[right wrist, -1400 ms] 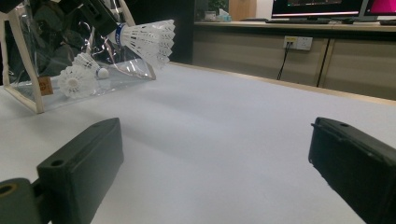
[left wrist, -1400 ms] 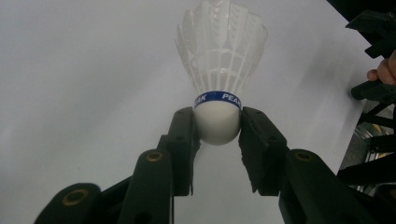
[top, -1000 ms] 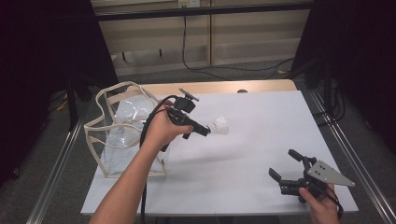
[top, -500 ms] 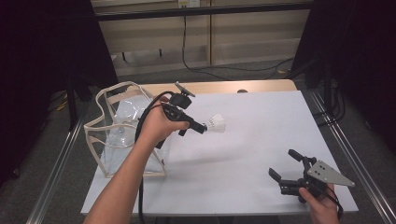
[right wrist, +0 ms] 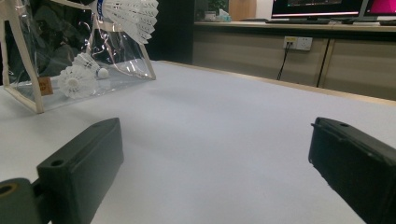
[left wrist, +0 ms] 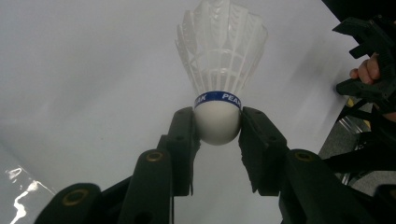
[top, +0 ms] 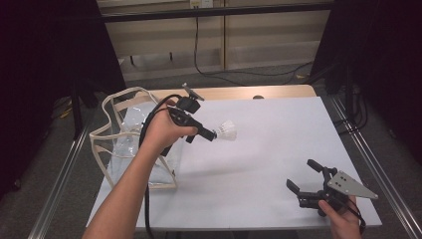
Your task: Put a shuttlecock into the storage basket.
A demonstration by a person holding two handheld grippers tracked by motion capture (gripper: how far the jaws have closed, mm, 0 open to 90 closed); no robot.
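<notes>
The left gripper pinches a shuttlecock by its cork, held above the table at 3 o'clock of the clear bag. The right gripper, jaws spread and holding nothing, rests at 5 o'clock; 2 shuttlecocks lie in the bag.

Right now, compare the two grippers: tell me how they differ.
The left gripper is clamped on a shuttlecock's cork base and held up above the table; the right gripper holds nothing, jaws spread wide, low near the table's front edge. The left sits beside the clear bag; the right is far from it. Both have black jaws.
</notes>
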